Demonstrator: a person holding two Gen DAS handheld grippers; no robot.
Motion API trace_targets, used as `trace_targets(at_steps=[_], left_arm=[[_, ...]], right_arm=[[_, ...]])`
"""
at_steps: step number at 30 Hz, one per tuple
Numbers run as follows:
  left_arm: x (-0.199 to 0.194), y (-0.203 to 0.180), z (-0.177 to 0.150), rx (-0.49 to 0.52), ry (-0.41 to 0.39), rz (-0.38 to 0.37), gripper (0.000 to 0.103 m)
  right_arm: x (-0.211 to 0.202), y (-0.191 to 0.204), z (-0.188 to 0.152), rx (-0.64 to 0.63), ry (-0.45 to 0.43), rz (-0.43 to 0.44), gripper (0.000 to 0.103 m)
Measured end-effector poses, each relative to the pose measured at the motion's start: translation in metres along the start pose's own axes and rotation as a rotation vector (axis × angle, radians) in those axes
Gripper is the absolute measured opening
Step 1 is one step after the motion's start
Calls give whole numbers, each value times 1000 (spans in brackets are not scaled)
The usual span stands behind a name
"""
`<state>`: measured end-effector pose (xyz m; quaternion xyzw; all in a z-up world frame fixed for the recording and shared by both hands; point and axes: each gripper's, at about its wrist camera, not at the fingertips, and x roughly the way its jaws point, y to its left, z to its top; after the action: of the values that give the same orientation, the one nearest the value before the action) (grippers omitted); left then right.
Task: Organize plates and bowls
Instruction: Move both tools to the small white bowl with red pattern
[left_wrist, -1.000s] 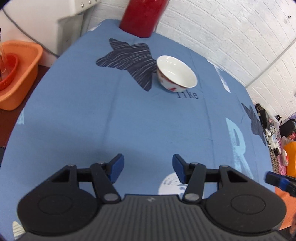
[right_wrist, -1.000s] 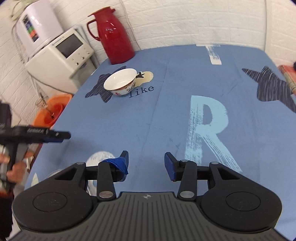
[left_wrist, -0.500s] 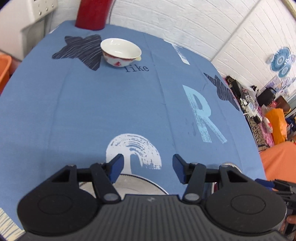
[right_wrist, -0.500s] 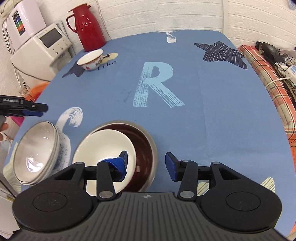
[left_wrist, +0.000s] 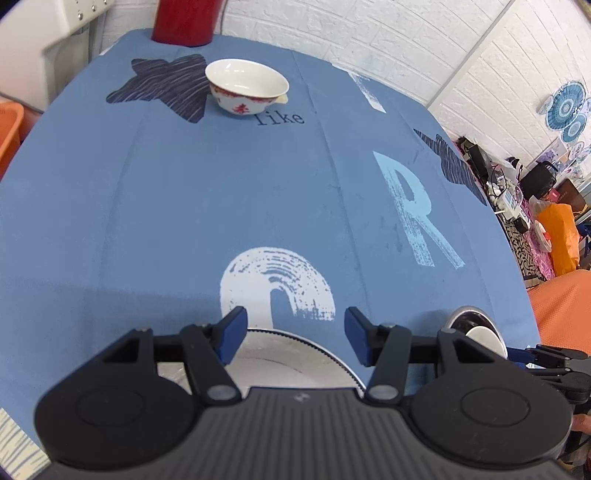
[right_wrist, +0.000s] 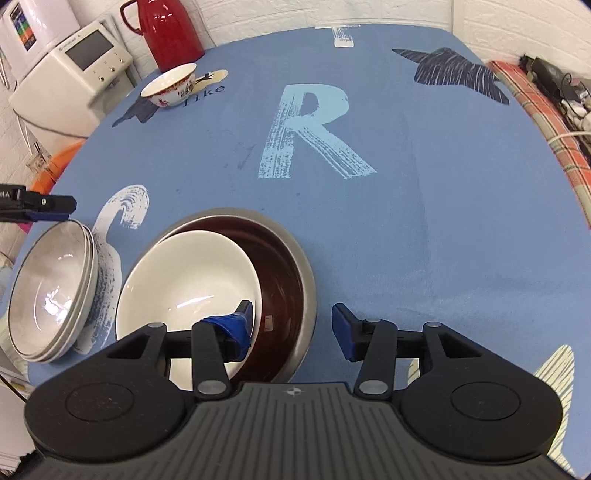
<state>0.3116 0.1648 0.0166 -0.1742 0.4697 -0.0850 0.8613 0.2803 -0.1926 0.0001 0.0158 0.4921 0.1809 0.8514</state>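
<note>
Blue printed tablecloth (right_wrist: 424, 221) covers the whole table, carrying a pale blue letter R (right_wrist: 310, 133), dark striped star shapes and a white brushed arch. At its far edge stands a glossy red thermos jug (right_wrist: 171, 31), next to a white countertop appliance with a small screen (right_wrist: 74, 74).

Near the front edge sits a wide metal bowl with a dark brown inside (right_wrist: 284, 273). A cream-white ceramic bowl (right_wrist: 188, 280) rests tilted inside it, leaning against its left wall. Just to the left, apart from the metal bowl, is a stack of grey glazed bowls with pale rims (right_wrist: 51, 291), nested together and tipped up on edge so the openings face right.

Far across the cloth, close to the thermos, a small white porcelain bowl with red patterning (left_wrist: 246, 88) stands upright and alone beside the printed word "like".

The right gripper (right_wrist: 291, 325) hovers low over the right half of the metal bowl, its blue-padded fingers spread wide and clasping nothing; the left pad lies over the cream bowl's rim without a clear grip.

The left gripper (left_wrist: 293, 334) is likewise spread wide and empty, hanging above the rim of the grey stack (left_wrist: 295, 354); its tip also pokes in at the left edge of the right wrist view.
</note>
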Motion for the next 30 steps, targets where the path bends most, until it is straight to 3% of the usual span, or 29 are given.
trace_targets(at_steps=[22,27,30], left_arm=[[5,-4,0,29,11,-27,55],[3,-2,2,33,9,-23,55],[-1,3,11,27,-17,-13,55]], right_arm=[[5,-7,12,24,2,0,38],[-21,-8,14,89,-52,94,38],[-40,-5,24,90,-120,106,38]])
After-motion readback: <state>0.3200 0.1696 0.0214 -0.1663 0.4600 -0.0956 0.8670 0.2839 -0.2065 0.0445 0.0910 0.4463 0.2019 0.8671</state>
